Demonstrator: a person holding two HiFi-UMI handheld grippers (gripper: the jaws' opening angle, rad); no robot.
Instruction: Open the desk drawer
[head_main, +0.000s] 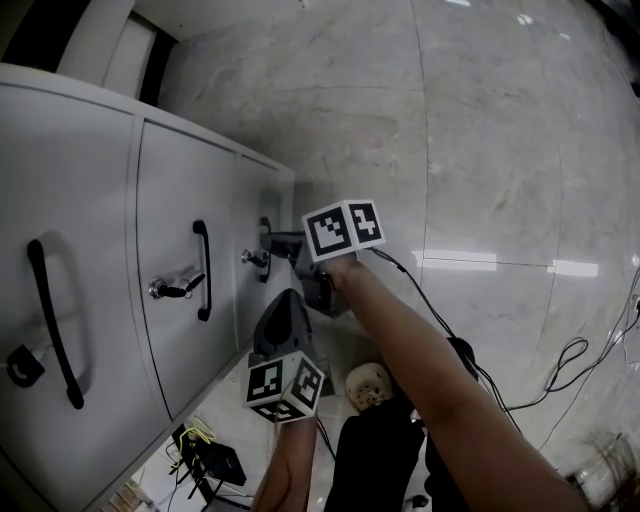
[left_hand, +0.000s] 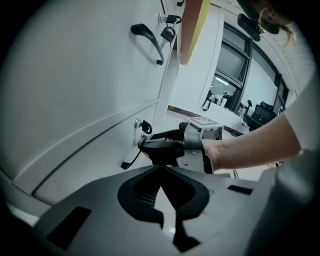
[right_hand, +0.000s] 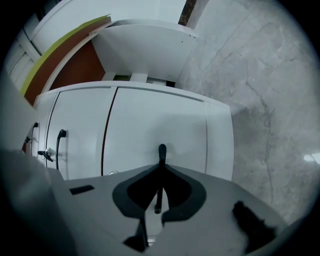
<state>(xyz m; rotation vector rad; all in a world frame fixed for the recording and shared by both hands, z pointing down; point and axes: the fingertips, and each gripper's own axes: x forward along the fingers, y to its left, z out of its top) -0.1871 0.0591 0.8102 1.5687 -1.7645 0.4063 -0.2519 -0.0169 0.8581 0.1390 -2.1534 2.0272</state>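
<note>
Dim, greyish frames — floor (head_main: 500, 150) glare, fisheye-warped, dark-vignetted edges.

Floor (head_main: 500, 150): pale grey marble tiles, glossy, with a bright reflected strip (head_main: 460, 260) across one joint.
Black cable (head_main: 570, 360): loose loops on the floor, well apart from the cabinet base.
Small black box (head_main: 215, 462): on the floor just beside the cabinet base, yellow wires on top.
Round white item (head_main: 368, 385): on the floor, near the box; type unclear.
Board (right_hand: 75, 65): orange-brown face, yellow edge, above the cabinet.
Office chair (left_hand: 262, 114) and glazed partition (left_hand: 232, 60): in the background.
</note>
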